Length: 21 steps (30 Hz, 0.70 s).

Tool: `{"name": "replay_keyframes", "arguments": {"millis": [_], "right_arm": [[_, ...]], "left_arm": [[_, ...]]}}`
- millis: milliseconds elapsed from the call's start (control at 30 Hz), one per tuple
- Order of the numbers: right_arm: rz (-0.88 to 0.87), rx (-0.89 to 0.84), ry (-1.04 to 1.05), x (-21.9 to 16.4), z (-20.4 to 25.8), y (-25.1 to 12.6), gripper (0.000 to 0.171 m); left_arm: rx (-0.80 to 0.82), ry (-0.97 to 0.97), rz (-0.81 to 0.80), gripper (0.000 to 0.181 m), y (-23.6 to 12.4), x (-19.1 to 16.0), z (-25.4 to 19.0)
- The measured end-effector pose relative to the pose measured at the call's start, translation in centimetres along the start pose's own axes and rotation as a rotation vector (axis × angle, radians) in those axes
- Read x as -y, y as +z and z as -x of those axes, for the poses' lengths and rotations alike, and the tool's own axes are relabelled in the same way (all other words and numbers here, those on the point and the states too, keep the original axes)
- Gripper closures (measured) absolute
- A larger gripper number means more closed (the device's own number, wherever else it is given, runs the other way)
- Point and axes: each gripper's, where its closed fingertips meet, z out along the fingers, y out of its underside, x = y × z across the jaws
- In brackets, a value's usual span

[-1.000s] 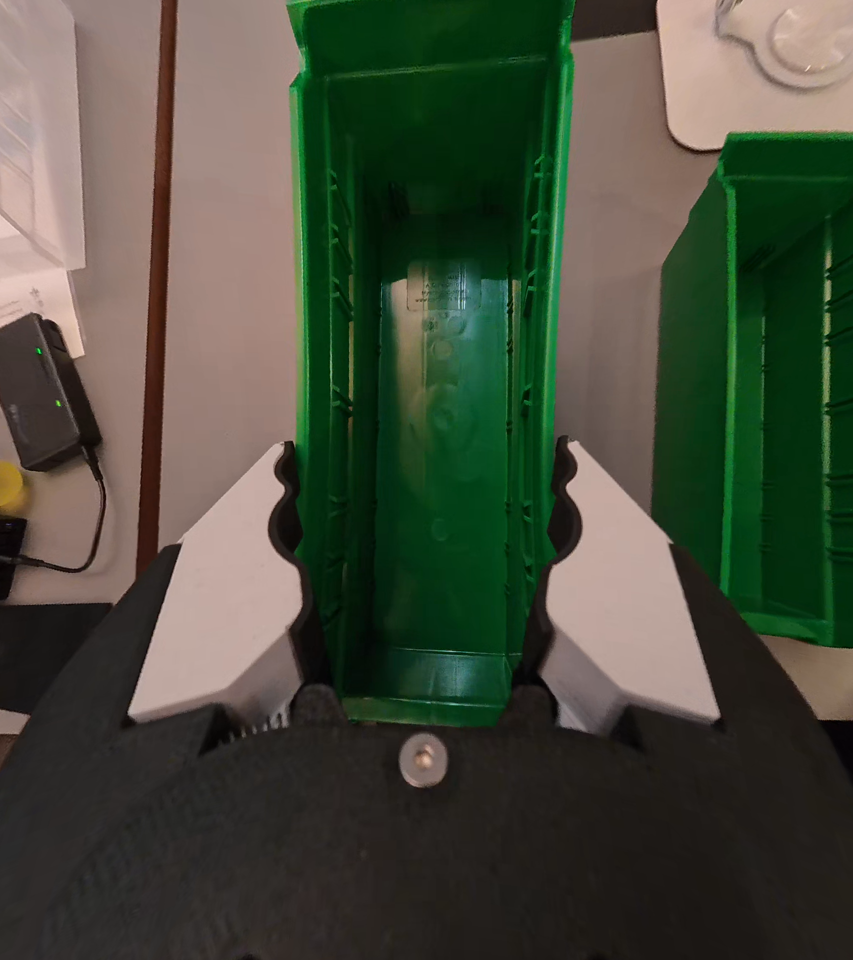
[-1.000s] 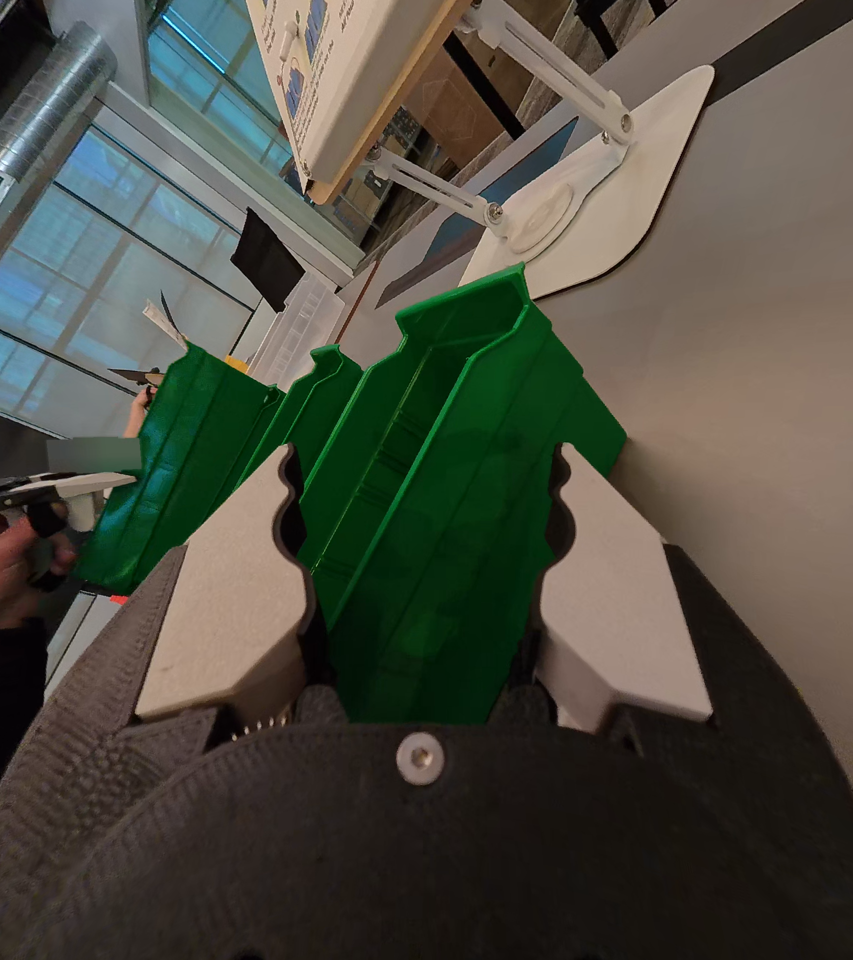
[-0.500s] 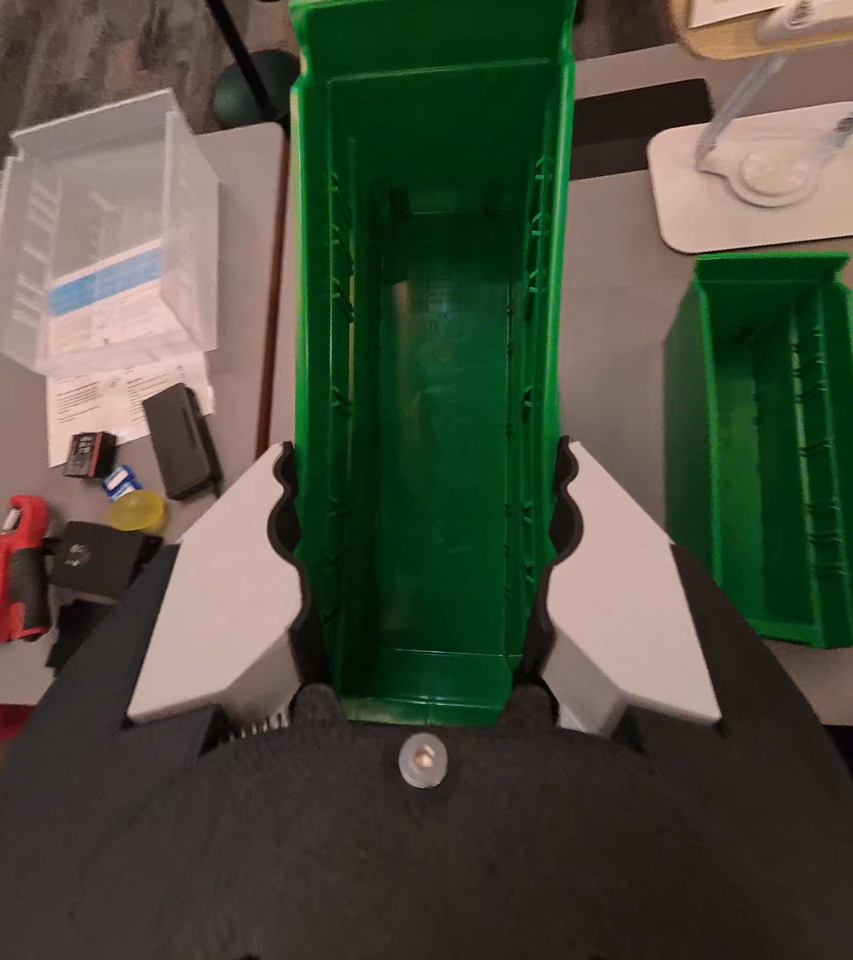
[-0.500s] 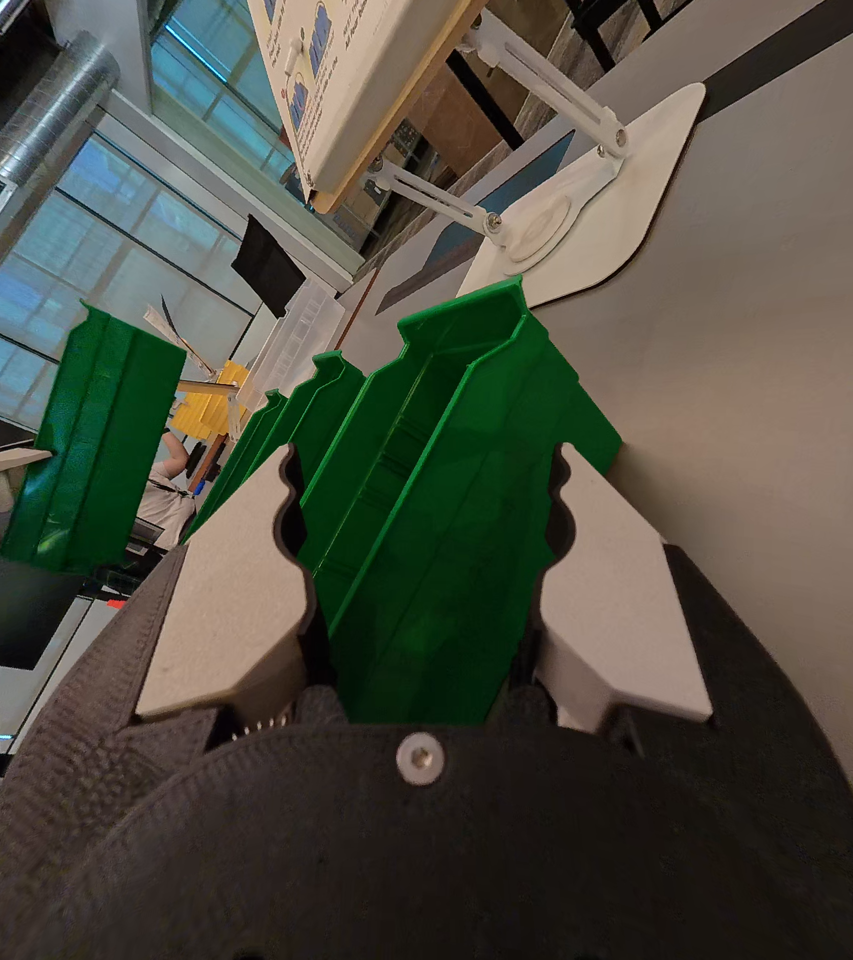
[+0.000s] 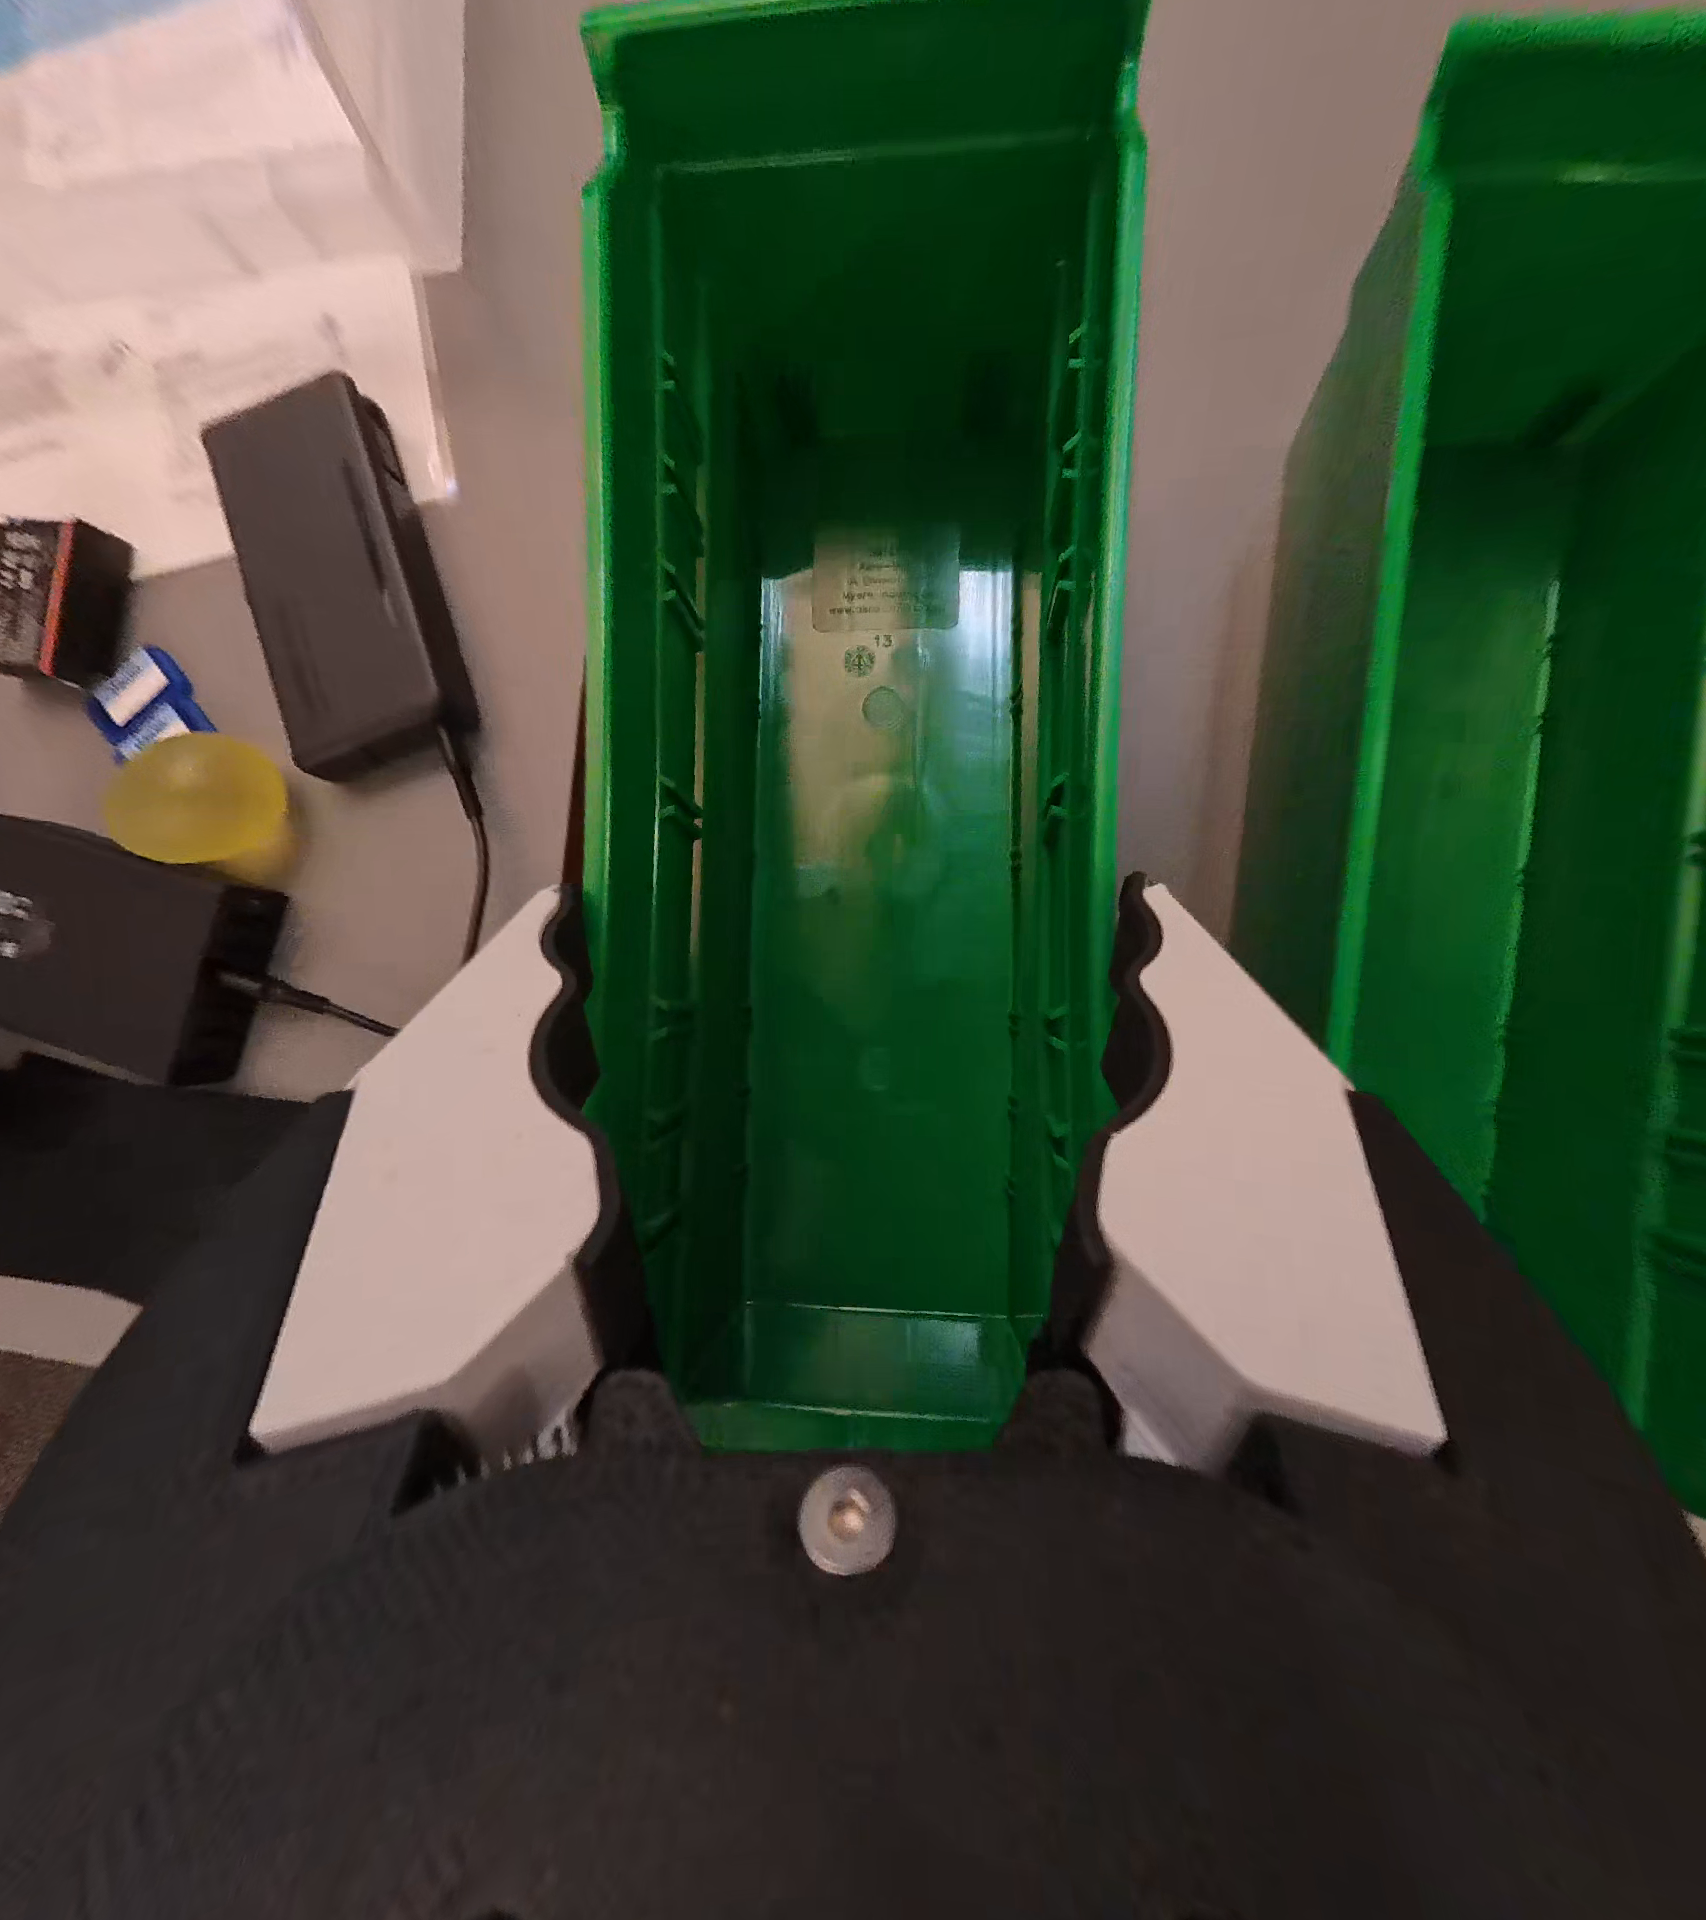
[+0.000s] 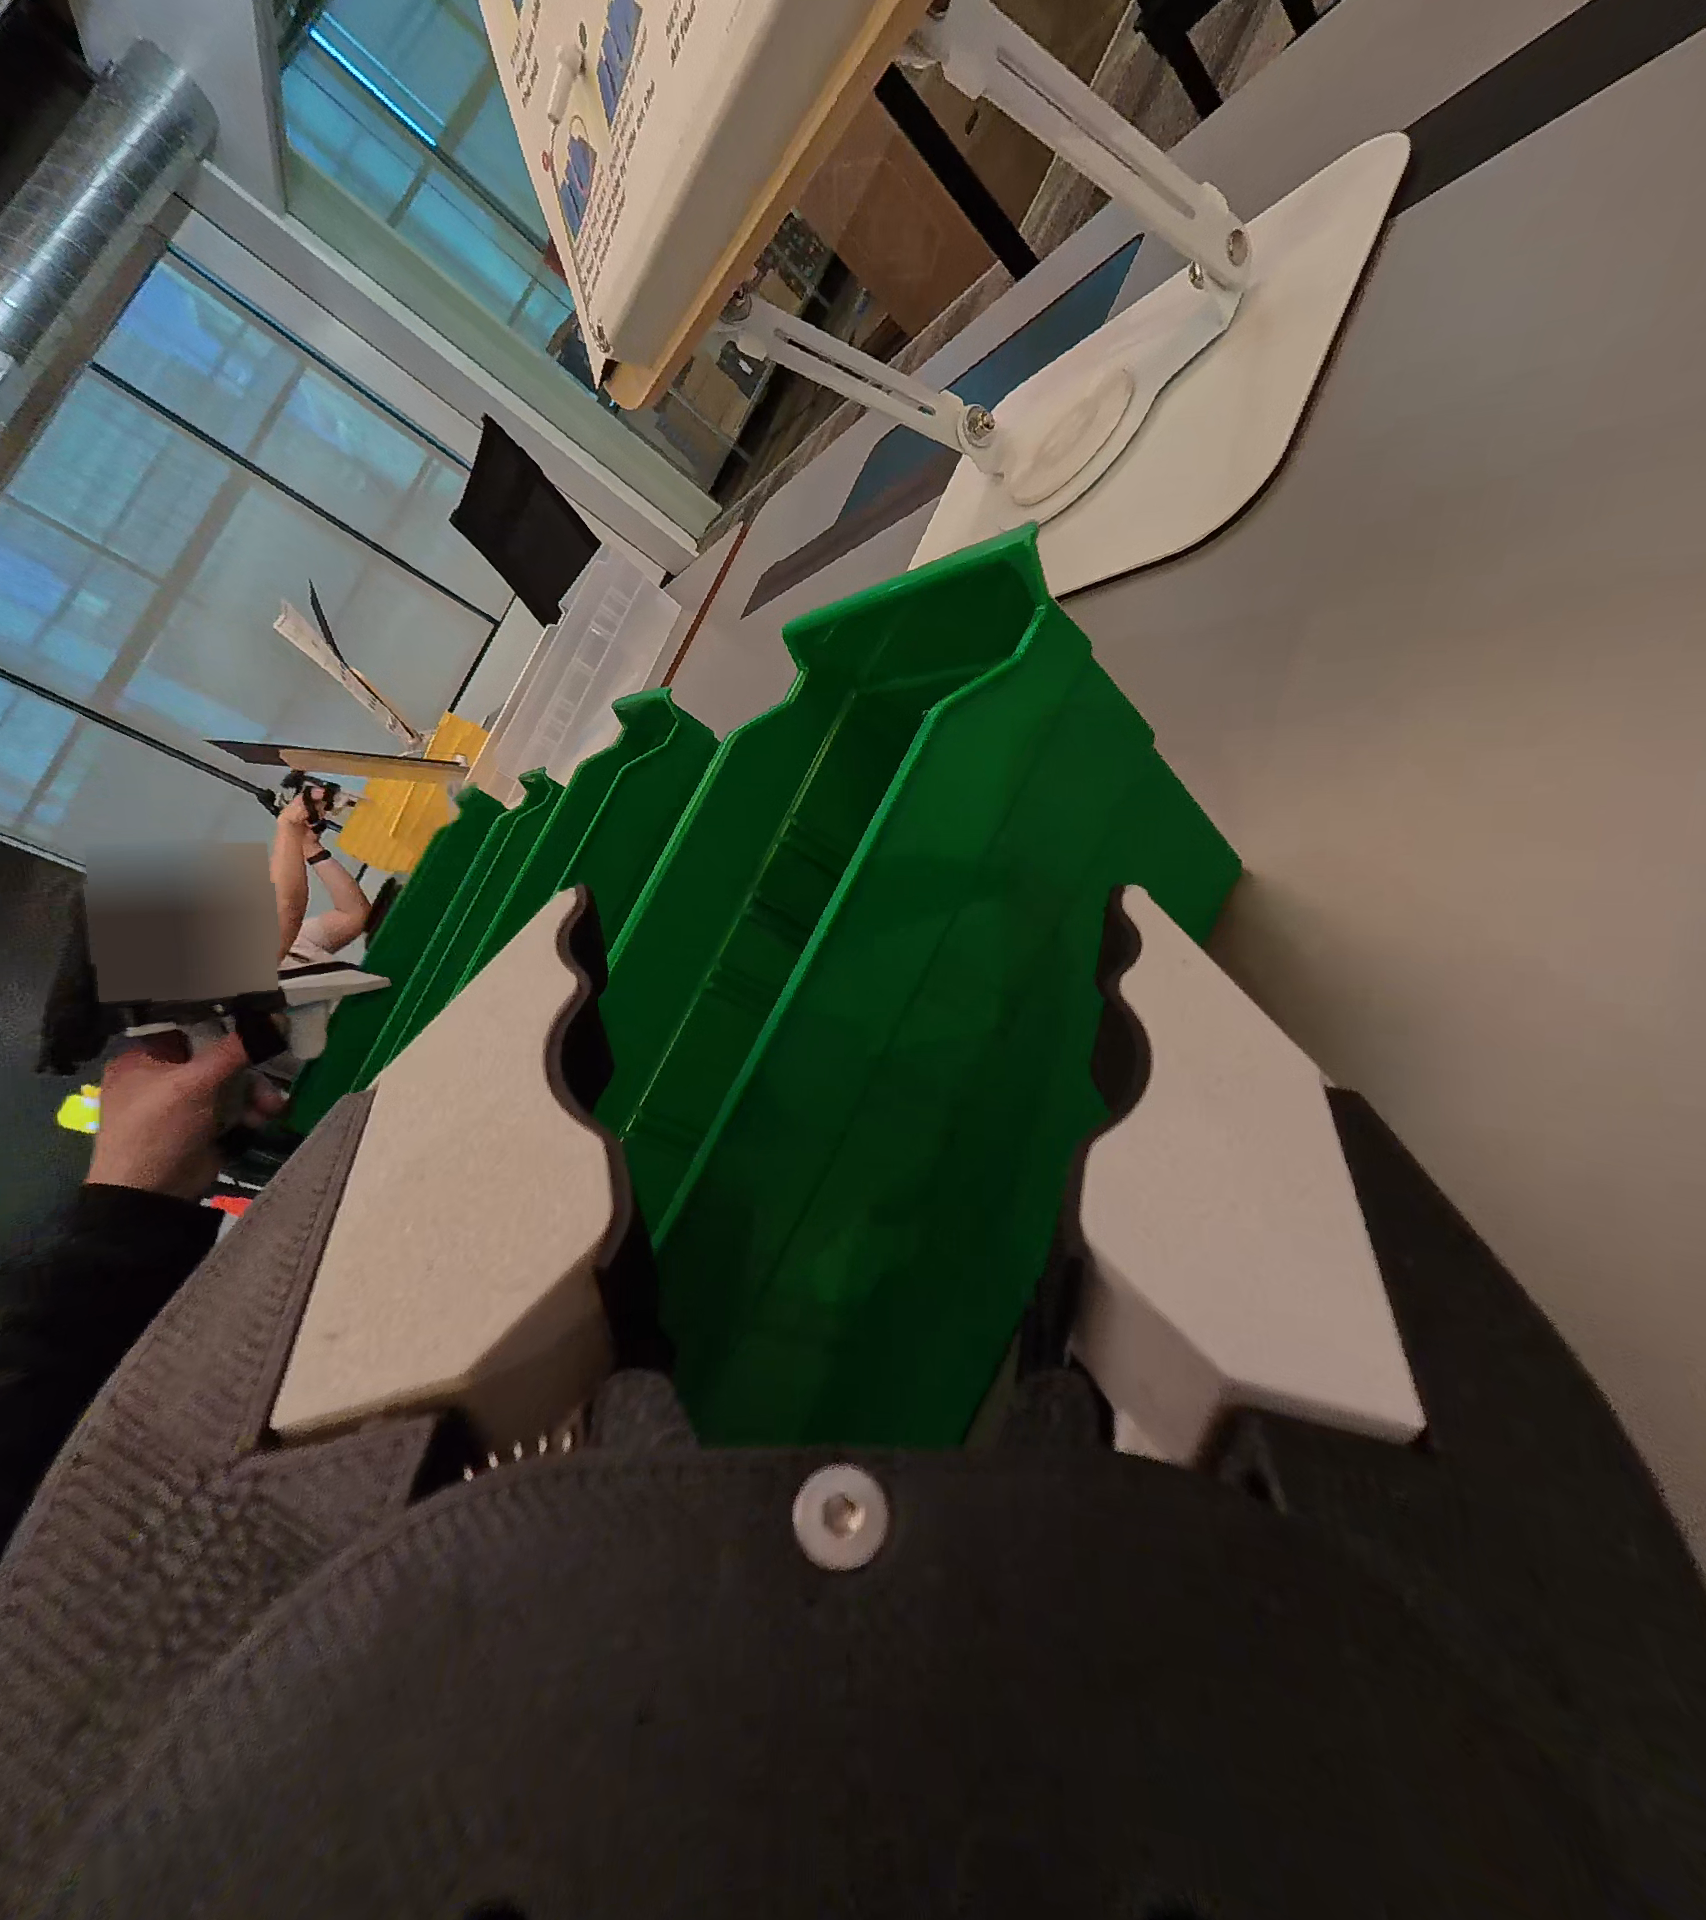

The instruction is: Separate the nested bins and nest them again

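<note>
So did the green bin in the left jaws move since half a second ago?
Yes. The green bin in the left gripper came back down toward the table: the black adapter and neighbouring bin look much nearer.

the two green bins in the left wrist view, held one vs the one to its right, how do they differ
The held bin sits between the left gripper fingers; the neighbouring bin is ungripped. The held bin shows its whole interior and a label on its floor; the neighbouring bin is cut off by the frame edge. Both are green, ribbed, open-topped and empty where visible.

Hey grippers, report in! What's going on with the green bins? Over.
Left gripper shut on a green bin. Right gripper shut on another bin. Third bin sits between.
</note>
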Motion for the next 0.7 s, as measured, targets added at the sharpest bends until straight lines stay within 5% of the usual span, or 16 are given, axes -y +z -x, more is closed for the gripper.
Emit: {"name": "replay_keyframes", "arguments": {"millis": [333,500,700], "right_arm": [[0.001,0.000,0.003,0.0,-0.1,0.0,0.075],[-0.003,-0.003,0.002,0.1,-0.2,-0.1,0.075],[-0.002,0.010,0.013,0.1,-0.2,0.1,0.075]], "left_arm": [[-0.105,0.001,-0.048,0.067,2.9,0.0,-1.5],[-0.066,0.027,-0.124,0.041,-0.1,1.8,-1.2],[-0.221,0.230,-0.116,0.045,-3.9,2.8,-10.7]]}}
